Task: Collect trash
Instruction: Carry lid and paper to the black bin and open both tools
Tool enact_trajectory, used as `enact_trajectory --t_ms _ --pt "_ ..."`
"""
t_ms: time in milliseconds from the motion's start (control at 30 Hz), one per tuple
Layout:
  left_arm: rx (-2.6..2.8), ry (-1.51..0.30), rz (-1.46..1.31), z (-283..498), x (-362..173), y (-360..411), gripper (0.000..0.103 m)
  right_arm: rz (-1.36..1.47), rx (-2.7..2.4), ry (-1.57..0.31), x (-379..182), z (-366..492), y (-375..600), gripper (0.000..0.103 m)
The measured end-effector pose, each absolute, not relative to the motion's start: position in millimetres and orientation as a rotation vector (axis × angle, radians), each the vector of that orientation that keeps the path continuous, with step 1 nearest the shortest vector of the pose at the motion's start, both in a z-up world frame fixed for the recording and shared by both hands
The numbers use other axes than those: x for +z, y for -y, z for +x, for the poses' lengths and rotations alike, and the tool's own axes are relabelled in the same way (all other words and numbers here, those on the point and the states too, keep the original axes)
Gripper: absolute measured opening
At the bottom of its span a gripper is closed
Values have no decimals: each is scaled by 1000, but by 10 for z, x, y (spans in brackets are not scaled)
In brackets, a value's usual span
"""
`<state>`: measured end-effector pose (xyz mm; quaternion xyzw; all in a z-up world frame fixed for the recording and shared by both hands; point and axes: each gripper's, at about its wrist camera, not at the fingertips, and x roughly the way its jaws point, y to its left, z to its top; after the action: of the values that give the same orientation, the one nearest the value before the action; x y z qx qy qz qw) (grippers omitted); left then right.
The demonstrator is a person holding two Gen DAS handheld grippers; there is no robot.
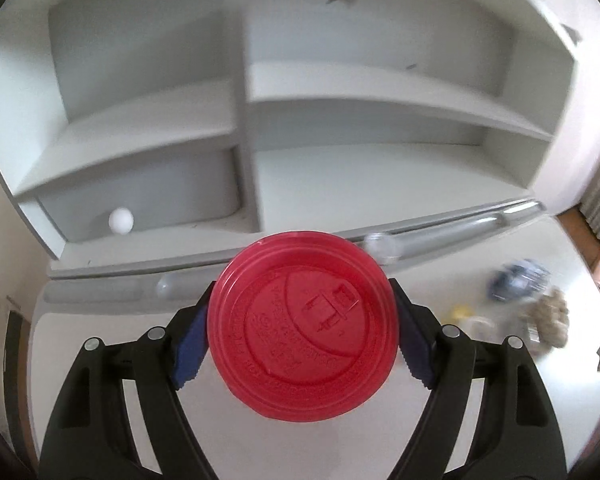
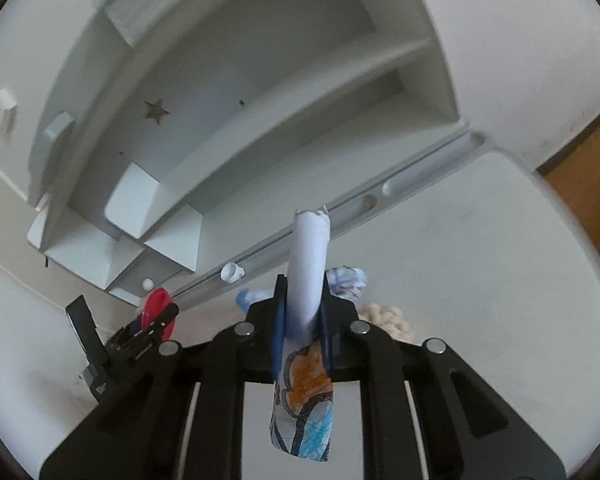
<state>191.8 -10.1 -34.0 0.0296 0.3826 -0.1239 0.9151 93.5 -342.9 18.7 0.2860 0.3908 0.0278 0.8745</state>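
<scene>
White desk hutch with open shelf compartments [image 1: 340, 92] fills the top of both views; upper edges blurred, cut off by the fisheye rim. Dark star marks on its back panel, soft focus. White desktop [image 1: 480, 264] below it, with a grooved pen tray along the hutch base; bare parts only partly seen behind the grippers.

Left gripper [image 1: 302, 326], black frame with blue pads, is spread wide and clamps a round red plastic cup lid [image 1: 304, 324] by its rim, pads pressing on both sides. The lid hides whatever sits below it; embossed text on it unreadable.

Right gripper [image 2: 302, 312] is nearly pressed together, pinching a rolled white paper sheet with orange and blue crayon drawing [image 2: 306, 280]. The roll sticks up past the fingertips, torn at the top; the drawn end hangs below the jaws, cropped by the frame.

Right of the left view: blue-and-white crumpled wrapper [image 1: 518, 282], beige lumpy thing [image 1: 550, 316] and a yellow bit just beside it, all blurred, cannot identify. Small white ball [image 1: 121, 221] sits in the lower left compartment. Small clear round object [image 1: 380, 246] in the tray groove, just behind the lid, unclear.
</scene>
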Motion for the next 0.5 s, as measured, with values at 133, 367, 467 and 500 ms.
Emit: enact_trajectory --t_ms 133,367,467,500 --pt "-354 -767 66 1521 -125 478 78 557 -7 -799 245 498 3717 15" --pt "-691 -724 160 543 35 1813 78 475 -266 -759 151 -633 4439 15" --pt "-854 -723 205 98 31 2466 78 467 -408 -748 39 -1196 4831 15" --pt "-892 -727 216 -10 17 2633 78 469 -452 -747 -12 -1353 4949 15"
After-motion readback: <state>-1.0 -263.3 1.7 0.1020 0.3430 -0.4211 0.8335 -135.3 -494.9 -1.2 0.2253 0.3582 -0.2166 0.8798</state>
